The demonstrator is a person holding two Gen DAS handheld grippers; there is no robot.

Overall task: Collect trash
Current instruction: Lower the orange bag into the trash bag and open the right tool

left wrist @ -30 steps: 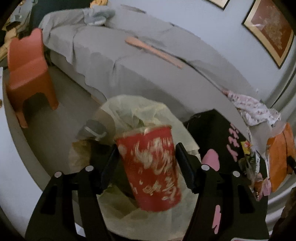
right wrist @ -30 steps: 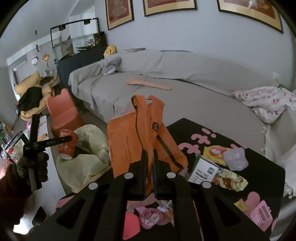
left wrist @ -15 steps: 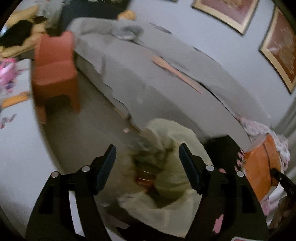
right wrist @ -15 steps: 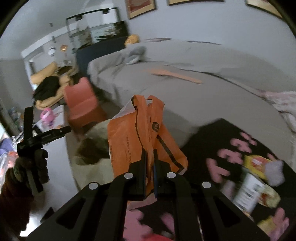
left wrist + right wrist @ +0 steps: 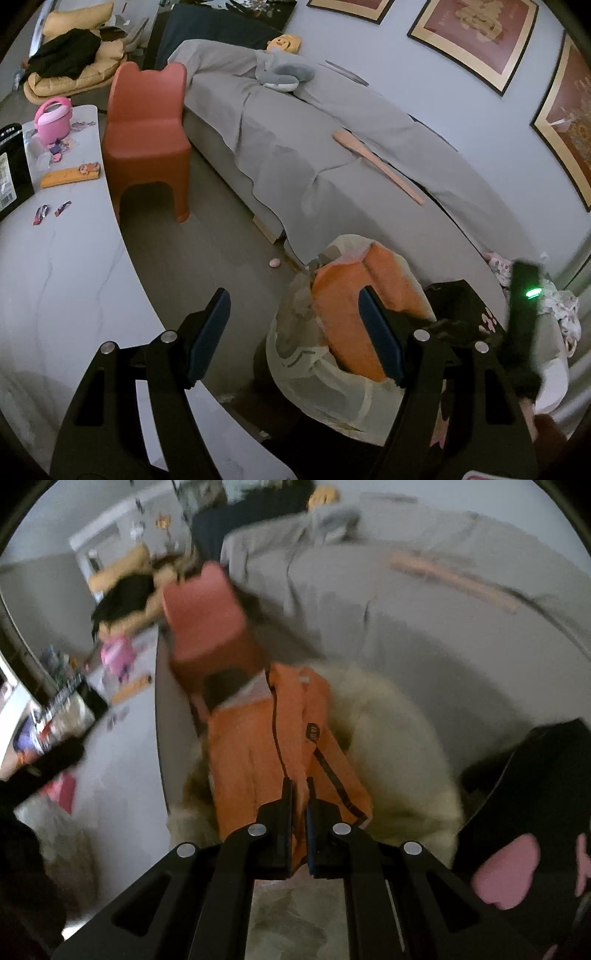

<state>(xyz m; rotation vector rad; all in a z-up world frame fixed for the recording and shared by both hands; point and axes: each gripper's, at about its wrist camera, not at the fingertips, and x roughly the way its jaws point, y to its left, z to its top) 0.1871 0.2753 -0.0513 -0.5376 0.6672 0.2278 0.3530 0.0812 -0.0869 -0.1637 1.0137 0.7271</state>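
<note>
Drop-off step I'd say: right gripper [image 5: 299, 801] jaws clamped on the orange bag [image 5: 266, 746], over the yellow trash bag [image 5: 399, 753]. Left gripper [image 5: 295, 332] wide, empty. Next it needs letting go.

There were one orange bag [image 5: 347, 317], one pale bin liner [image 5: 332, 391], one red chair [image 5: 147, 122], three framed pictures [image 5: 476, 37] upper right.

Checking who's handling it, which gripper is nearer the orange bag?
Right. The right gripper is shut on the orange bag; the left gripper hangs beside it, open and empty.
</note>
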